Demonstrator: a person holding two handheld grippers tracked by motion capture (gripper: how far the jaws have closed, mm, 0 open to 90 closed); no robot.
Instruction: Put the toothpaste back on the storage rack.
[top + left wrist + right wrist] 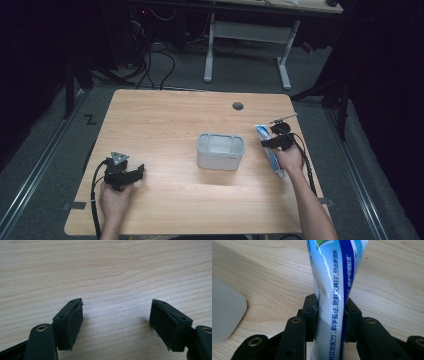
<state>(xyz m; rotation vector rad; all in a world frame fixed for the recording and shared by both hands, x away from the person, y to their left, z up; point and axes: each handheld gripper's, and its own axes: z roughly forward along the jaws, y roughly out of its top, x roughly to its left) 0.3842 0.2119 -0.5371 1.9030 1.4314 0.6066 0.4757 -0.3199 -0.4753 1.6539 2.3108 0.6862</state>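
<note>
— How far are you with the work?

— I judge I am at the beginning. My right gripper is closed on the toothpaste tube; both pads press its sides and the tube is a little squeezed there. In the high view the tube lies flat on the table, near the right edge, well apart from the grey container in the middle.

— So the tube is not lifted yet?

— I think not; it seems to rest on the wood. The grip is done; the lifting and the carrying are left. I suppose it goes into the container, which looks empty from above, but this is only my guess.

— And your left hand?

— My left gripper has its jaws wide apart, with nothing between them, only bare wood. It rests near the left front of the table, far from the tube.
</note>
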